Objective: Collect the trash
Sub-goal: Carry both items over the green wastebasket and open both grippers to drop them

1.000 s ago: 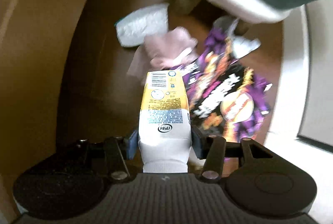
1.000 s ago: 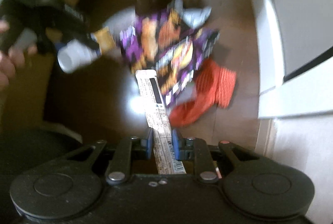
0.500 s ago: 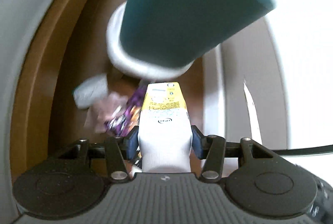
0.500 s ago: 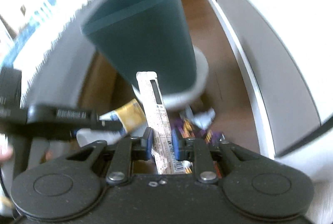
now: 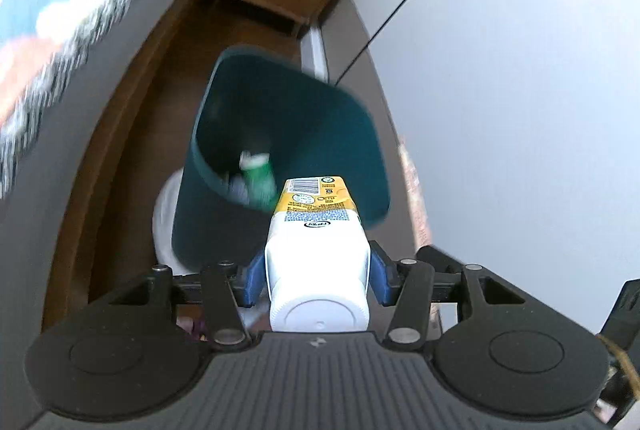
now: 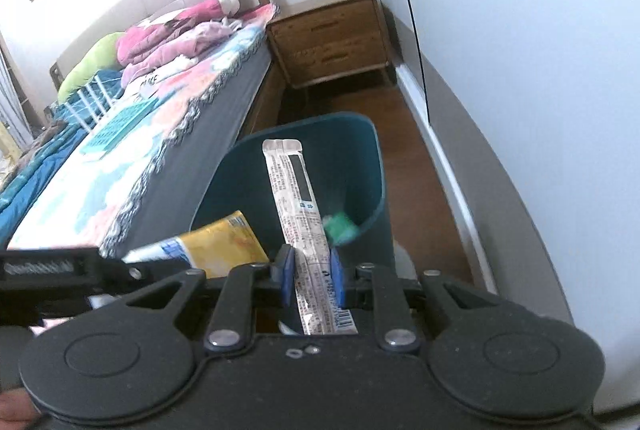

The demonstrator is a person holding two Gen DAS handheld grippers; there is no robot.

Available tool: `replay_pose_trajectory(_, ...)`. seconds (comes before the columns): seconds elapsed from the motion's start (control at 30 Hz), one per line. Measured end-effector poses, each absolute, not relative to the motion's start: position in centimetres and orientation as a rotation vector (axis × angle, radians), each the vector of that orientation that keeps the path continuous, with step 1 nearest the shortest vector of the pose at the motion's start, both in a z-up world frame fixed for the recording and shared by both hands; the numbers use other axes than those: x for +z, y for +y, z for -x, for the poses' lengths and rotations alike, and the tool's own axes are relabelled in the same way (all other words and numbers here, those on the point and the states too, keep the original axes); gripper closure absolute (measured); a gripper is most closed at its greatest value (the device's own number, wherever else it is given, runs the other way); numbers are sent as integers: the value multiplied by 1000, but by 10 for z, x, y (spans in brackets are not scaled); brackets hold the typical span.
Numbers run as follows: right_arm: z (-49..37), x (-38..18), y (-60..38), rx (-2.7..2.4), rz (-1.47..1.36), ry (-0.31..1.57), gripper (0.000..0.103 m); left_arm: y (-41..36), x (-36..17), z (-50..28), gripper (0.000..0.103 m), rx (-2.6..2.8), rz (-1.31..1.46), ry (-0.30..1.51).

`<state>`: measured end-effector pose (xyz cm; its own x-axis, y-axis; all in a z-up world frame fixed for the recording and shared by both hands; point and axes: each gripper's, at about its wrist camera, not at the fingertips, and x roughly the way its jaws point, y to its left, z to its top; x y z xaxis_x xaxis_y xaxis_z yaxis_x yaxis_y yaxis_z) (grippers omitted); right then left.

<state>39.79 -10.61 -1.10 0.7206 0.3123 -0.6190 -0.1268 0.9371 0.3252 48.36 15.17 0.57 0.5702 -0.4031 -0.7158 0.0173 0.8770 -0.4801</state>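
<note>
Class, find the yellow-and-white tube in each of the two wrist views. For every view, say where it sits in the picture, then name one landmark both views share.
Left wrist view: yellow-and-white tube at bottom centre, clamped in the left gripper, cap toward the camera.
Right wrist view: the tube sits lower left, yellow end toward the bin, beside the right gripper.
Shared landmark: the teal waste bin, green item inside.

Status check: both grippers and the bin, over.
Left gripper shut on tube. Right gripper shut on wrapper. Teal bin ahead, mouth unobstructed.
</note>
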Motion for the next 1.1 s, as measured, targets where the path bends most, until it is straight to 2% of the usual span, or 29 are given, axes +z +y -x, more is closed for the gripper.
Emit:
replay_pose_trajectory(0.27, -446, -12, -67, 191, -102, 721, 84, 144, 8, -548, 53, -169, 367, 899)
replay_pose_trajectory(0.53, -485, -38, -27, 182, 144, 792, 84, 128, -38, -597, 53, -118, 239, 977)
replay_pose_trajectory(0.77, -501, -61, -7, 173, 270, 867, 85, 119, -71, -608, 53, -73, 178, 1045)
replay_pose_trajectory(0.87, -508, -67, -2, 170, 290, 893, 91, 115, -79, -613, 53, -71, 162, 1057)
replay_pose_trajectory(0.97, -512, -70, 1, 170, 307, 909, 90, 111, -83, -618, 53, -79, 142, 1069)
replay_pose_trajectory(1.03, -511, -69, -1, 169, 294, 909, 83, 109, -87, -622, 52, -80, 138, 1088)
replay_pose_trajectory(1.1, -510, -67, -4, 181, 277, 904, 80, 108, -90, -626, 52, -88, 132, 1102)
